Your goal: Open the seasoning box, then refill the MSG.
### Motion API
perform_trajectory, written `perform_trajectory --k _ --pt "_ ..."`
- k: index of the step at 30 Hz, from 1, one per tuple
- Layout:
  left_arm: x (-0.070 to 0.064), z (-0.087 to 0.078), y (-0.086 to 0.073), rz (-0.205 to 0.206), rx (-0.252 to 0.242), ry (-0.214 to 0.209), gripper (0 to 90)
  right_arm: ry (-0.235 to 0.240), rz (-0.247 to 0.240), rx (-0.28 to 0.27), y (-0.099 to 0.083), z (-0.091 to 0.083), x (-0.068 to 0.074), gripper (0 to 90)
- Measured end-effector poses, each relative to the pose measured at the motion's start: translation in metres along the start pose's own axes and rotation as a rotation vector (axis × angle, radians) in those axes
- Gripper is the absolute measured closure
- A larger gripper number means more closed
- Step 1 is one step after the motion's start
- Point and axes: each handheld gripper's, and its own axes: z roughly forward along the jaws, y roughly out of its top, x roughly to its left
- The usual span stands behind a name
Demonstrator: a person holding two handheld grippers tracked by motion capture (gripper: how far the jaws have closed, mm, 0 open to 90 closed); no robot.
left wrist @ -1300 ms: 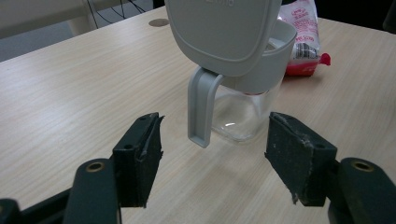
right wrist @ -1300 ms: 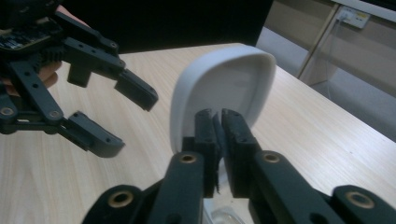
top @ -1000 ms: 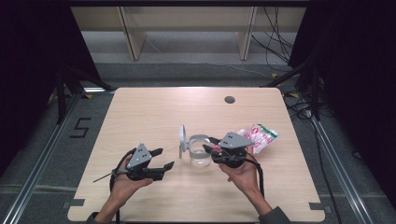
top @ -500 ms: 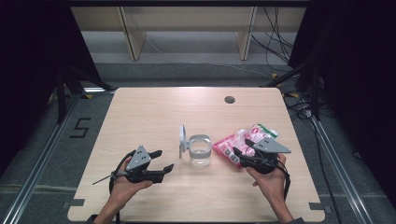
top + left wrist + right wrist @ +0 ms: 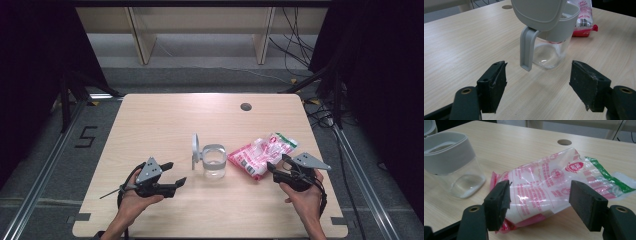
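Note:
A clear glass jar (image 5: pixel 214 163) with a grey collar stands mid-table, its grey hinged lid (image 5: pixel 195 150) flipped up on the left side. A pink, white and green plastic bag (image 5: pixel 261 154) lies just right of it. My left gripper (image 5: pixel 172 174) is open, a short way left of the jar; its view looks at the jar (image 5: pixel 552 51) and lid (image 5: pixel 539 11) between the jaws. My right gripper (image 5: pixel 276 169) is open at the bag's near end, with the bag (image 5: pixel 549 186) lying between and just beyond its jaws and the jar (image 5: pixel 454 162) to the left.
The light wooden table (image 5: pixel 165 120) has a round cable hole (image 5: pixel 245 106) at the back right. Beyond the far edge stand shelf legs and loose cables on the floor. Dark curtains flank both sides.
My right gripper has pulled away from the jar to the right and back toward the near edge, ending at the bag's near end. The left gripper has barely moved.

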Motion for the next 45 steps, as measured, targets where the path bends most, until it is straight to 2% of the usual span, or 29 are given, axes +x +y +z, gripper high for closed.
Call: perform_trajectory --k 2,3,5,8,9,10,12,13,15,17,20,21,22,23,24,25,26,27,28,32,35,36,37,38,39,40,42,43,45 --pt "0.001 0.001 0.000 0.009 -0.004 -0.002 28.6 -0.005 -0.004 -0.001 -0.001 0.000 -0.002 34.3" --pt "0.001 0.001 0.000 0.000 0.007 0.001 28.5 -0.012 0.033 0.018 -0.002 -0.001 0.000 34.1" --pt "0.001 0.001 -0.001 0.003 0.006 0.000 28.5 -0.006 0.030 0.025 -0.003 -0.001 -0.006 33.8" --pt "-0.001 0.001 -0.002 -0.003 0.000 0.002 28.5 -0.010 0.087 0.019 -0.005 -0.003 -0.006 32.8" --pt "-0.001 0.000 -0.002 -0.002 -0.001 -0.006 28.6 -0.016 0.075 0.016 -0.005 -0.003 -0.007 32.7" --pt "-0.001 -0.001 -0.001 0.004 -0.002 -0.001 28.6 -0.023 0.092 0.021 -0.005 -0.004 -0.006 31.6" --pt "-0.002 -0.001 -0.001 -0.005 -0.009 -0.002 28.6 -0.025 0.064 0.004 -0.006 -0.002 -0.010 29.9" --pt "-0.002 -0.001 -0.002 -0.004 -0.008 0.002 28.6 -0.042 0.106 0.018 -0.006 -0.003 -0.007 28.7" --pt "-0.002 -0.001 -0.001 0.005 -0.003 0.000 28.6 -0.039 0.100 0.024 -0.008 -0.003 -0.008 25.7" --pt "-0.002 0.000 -0.001 0.011 -0.005 -0.008 28.6 -0.034 0.062 0.020 -0.009 -0.001 -0.012 24.5" --pt "-0.002 -0.001 -0.001 0.008 -0.003 -0.001 28.6 -0.032 0.126 0.029 -0.010 -0.002 -0.010 22.3" --pt "-0.002 -0.001 -0.001 0.007 -0.003 0.001 28.6 -0.043 0.103 0.029 -0.010 -0.001 -0.013 21.5" --pt "-0.002 -0.001 -0.002 0.006 -0.002 0.002 28.6 -0.046 0.110 0.014 -0.011 0.000 -0.014 20.9" --pt "-0.002 -0.001 -0.002 0.005 -0.002 0.002 28.6 -0.054 0.157 0.028 -0.011 0.000 -0.012 20.2" --pt "-0.002 -0.001 -0.002 0.005 -0.003 0.002 28.6 -0.042 0.111 0.024 -0.012 0.001 -0.018 19.4" --pt "-0.002 -0.001 -0.001 0.008 -0.002 0.002 28.6 -0.038 0.131 0.026 -0.012 0.003 -0.018 19.4" --pt "-0.002 0.000 -0.001 0.007 0.001 0.002 28.7 -0.039 0.123 0.035 -0.013 0.005 -0.020 18.6" --pt "-0.002 0.000 -0.002 0.013 0.002 -0.007 28.6 -0.042 0.172 0.048 -0.013 0.007 -0.019 18.4" --pt "-0.003 0.001 -0.002 0.005 -0.002 -0.006 28.6 -0.032 0.144 0.047 -0.012 0.010 -0.024 18.5" --pt "-0.003 0.002 -0.002 0.006 0.002 -0.005 28.6 -0.031 0.191 0.042 -0.014 0.021 -0.028 18.1" --pt "-0.002 0.002 -0.003 0.001 0.003 -0.009 28.6 0.002 0.227 0.041 -0.013 0.027 -0.030 18.6" --pt "-0.002 0.002 -0.003 0.002 0.005 -0.008 28.6 -0.008 0.279 0.056 -0.012 0.028 -0.027 18.5" --pt "-0.002 0.002 -0.003 0.012 0.008 -0.006 28.6 -0.005 0.280 0.061 -0.011 0.028 -0.028 18.3" --pt "-0.002 0.002 -0.003 0.004 0.011 -0.003 28.6 -0.011 0.228 0.047 -0.012 0.031 -0.033 18.3" --pt "-0.003 0.003 -0.004 0.005 0.007 -0.005 28.6 -0.004 0.239 0.057 -0.010 0.032 -0.034 18.4" --pt "-0.003 0.003 -0.004 0.001 0.008 -0.007 28.7 -0.006 0.246 0.037 -0.011 0.036 -0.035 18.4" --pt "-0.003 0.003 -0.004 0.016 0.010 -0.008 28.7 0.009 0.311 0.049 -0.010 0.038 -0.034 19.0" --pt "-0.002 0.004 -0.003 0.033 0.011 -0.017 28.7 0.004 0.271 0.045 -0.010 0.041 -0.037 19.0" --pt "-0.002 0.004 -0.004 0.030 0.012 -0.015 28.7 0.001 0.270 0.048 -0.010 0.045 -0.038 20.1"
